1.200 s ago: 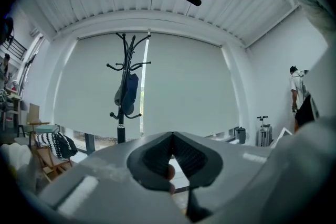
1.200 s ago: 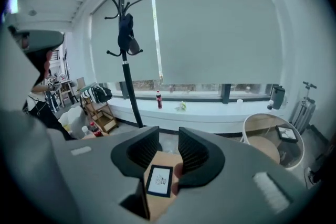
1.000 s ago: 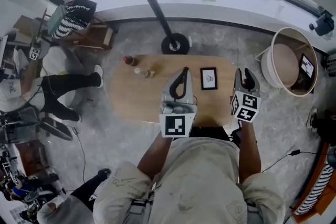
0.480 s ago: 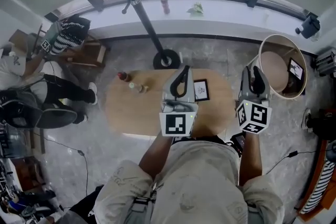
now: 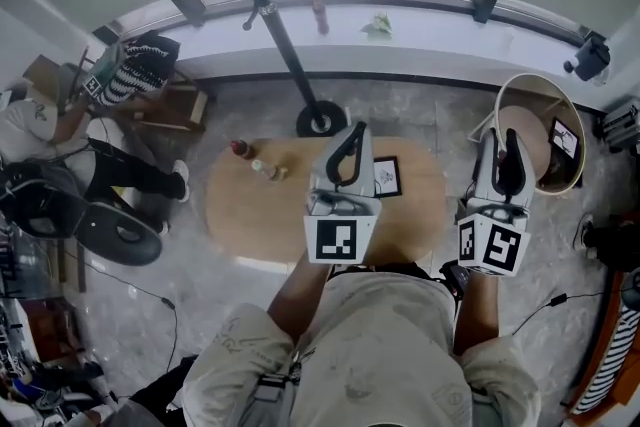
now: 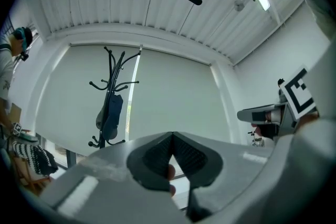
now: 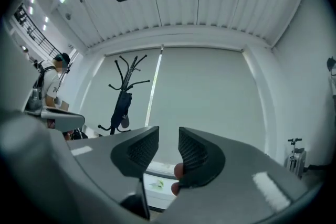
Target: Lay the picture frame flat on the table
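Picture frame [image 5: 387, 177] lay flat and face up on the oval wooden tabletop [image 5: 260, 215], seen from the head view just beside the raised left hand-held gripper [image 5: 353, 137], whose jaws were pressed together on nothing. The right hand-held gripper [image 5: 507, 143] was held up beyond the tabletop's right end, its jaws a narrow gap apart and empty. Small bottles [image 5: 240, 148] stood near the tabletop's left end.
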Demonstrator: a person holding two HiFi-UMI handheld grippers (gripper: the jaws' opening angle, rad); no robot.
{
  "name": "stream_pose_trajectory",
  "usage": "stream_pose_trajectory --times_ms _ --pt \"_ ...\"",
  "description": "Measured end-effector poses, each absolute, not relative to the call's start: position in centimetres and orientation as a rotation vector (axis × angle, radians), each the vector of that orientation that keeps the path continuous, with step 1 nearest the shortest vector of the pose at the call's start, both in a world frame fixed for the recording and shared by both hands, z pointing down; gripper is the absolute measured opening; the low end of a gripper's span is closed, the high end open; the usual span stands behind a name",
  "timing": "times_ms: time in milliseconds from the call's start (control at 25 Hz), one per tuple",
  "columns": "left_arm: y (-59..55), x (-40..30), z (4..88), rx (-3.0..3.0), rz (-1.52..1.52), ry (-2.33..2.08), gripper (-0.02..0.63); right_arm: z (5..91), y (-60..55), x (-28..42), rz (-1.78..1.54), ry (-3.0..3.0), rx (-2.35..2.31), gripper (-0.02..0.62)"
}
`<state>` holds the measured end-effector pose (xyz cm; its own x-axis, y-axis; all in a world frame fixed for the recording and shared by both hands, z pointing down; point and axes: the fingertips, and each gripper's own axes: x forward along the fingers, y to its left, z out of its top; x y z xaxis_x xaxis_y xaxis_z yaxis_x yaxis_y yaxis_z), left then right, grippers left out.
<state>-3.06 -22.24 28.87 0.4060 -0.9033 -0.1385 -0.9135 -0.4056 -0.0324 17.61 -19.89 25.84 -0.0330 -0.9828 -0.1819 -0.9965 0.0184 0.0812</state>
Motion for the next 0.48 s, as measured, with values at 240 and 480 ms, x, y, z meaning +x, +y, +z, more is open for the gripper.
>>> stream_pose_trajectory --times_ms 240,480 --pt "-21.7 -3.6 28.6 -2.515 0.160 1.650 0.005 24.8 -19.0 16.7 0.400 2.158 -2.128 0.123" --pt "-21.5 -4.5 28.6 -2.483 0.179 1.687 0.005 25.2 -18.6 16.3 0.407 2.170 -2.121 0.123"
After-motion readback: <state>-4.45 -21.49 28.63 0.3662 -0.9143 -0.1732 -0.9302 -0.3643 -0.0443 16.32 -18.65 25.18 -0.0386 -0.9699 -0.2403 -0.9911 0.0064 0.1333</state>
